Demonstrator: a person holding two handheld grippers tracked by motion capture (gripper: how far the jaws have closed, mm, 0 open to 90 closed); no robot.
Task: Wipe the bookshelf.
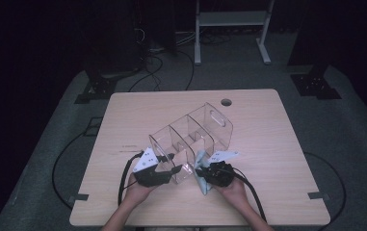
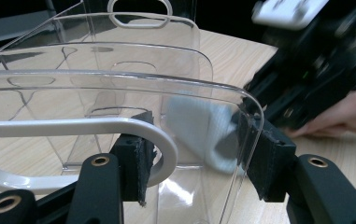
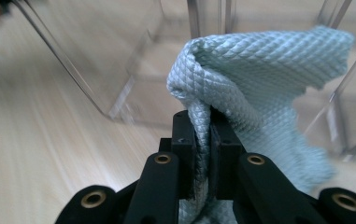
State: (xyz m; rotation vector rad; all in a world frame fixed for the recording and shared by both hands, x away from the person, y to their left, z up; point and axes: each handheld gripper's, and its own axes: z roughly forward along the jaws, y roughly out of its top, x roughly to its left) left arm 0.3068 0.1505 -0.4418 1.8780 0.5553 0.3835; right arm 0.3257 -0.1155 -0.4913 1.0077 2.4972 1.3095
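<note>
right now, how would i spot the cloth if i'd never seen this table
Find the wooden table and the clear plastic organiser on it. At the organiser's near right end, the right gripper pinches the cloth: it is soft, crumpled and pale blue.

High view looks down on table (image 1: 268, 144); both gripper views sit close, sharing clear organizer (image 1: 190, 137) and cloth (image 3: 255, 74).

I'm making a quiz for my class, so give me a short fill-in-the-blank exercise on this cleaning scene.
1. The right tool is shut on a pale blue ____.
2. The left tool grips the near end wall of the clear ____ organizer.
3. The organizer stands on a ____ table.
4. The far end wall of the organizer has a cut-out ____.

Missing words: cloth; plastic; wooden; handle
</note>
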